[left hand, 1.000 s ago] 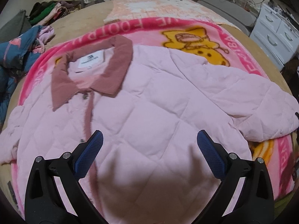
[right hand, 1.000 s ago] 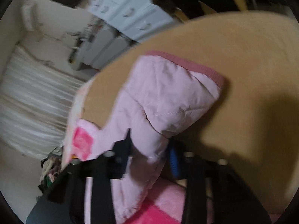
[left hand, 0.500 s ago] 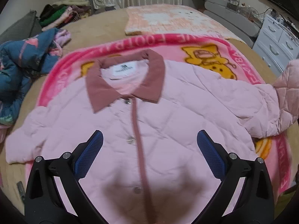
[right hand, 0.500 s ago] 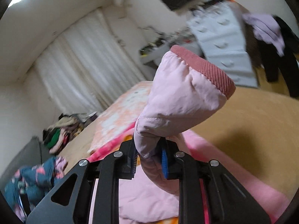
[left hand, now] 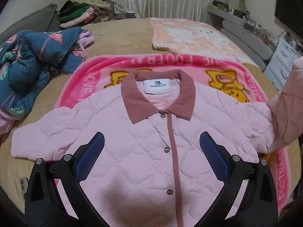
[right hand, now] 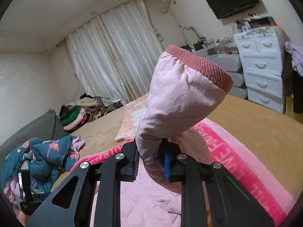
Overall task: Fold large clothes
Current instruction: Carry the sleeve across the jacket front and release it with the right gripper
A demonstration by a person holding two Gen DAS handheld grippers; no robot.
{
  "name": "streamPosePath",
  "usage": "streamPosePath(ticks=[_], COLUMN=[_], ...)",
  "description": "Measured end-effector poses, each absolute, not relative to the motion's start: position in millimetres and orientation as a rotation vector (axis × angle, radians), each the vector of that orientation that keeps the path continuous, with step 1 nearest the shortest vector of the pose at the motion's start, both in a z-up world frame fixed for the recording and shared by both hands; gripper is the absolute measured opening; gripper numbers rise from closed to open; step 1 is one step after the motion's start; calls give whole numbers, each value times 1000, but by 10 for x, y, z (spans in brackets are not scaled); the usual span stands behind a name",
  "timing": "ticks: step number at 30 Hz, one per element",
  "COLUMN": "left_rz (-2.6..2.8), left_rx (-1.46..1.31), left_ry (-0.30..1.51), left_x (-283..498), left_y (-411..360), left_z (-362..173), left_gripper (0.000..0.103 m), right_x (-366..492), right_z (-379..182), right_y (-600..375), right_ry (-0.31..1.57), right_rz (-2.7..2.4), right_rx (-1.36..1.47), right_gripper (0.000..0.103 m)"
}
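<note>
Pink quilted jacket with a dusty-rose corduroy collar [left hand: 151, 151] lies buttoned, front up, on the bright pink cartoon fleece blanket [left hand: 89, 75] near the bed's front edge. The right gripper [right hand: 151, 160] pinches the sleeve [right hand: 181, 98] just below its ribbed cuff, held up over the blanket's right edge. The left gripper [left hand: 151, 155], spread and empty, hovers over the chest. To fold cleanly, I'd carry the sleeve across flat, cuff toward the placket, while the left gripper pins the shoulder.

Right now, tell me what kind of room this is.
Most likely a bedroom in a home: a wide bed with a tan cover, a white chest of drawers by the wall, and long pale curtains over the window.
</note>
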State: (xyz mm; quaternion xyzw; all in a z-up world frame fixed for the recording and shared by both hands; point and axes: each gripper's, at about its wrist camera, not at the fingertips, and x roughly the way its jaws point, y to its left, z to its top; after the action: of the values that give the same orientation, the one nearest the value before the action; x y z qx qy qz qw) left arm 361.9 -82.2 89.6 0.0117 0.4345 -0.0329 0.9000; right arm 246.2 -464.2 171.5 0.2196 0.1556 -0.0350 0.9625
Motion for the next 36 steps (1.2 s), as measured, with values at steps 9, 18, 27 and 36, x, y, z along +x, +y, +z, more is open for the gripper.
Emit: streamPosePath(ticks=[9, 18, 27, 36], left_rz=[-78, -81, -59, -62], left_rx=[-28, -73, -117, -174], left_ry=[870, 882, 886, 879], left_x=[3501, 3426, 3359, 3291], left_y=[-470, -77, 298, 614], left_z=[1096, 1077, 1023, 904], left_gripper=[94, 94, 94, 94], right_x=[2524, 2628, 2739, 2874], right_z=[2068, 2022, 1826, 1563], right_y=[-3951, -3275, -2785, -2286], right_ry=[325, 364, 409, 459], right_rz=[-5, 68, 122, 186], right_rx=[320, 238, 210, 184], right_gripper=[19, 19, 19, 19])
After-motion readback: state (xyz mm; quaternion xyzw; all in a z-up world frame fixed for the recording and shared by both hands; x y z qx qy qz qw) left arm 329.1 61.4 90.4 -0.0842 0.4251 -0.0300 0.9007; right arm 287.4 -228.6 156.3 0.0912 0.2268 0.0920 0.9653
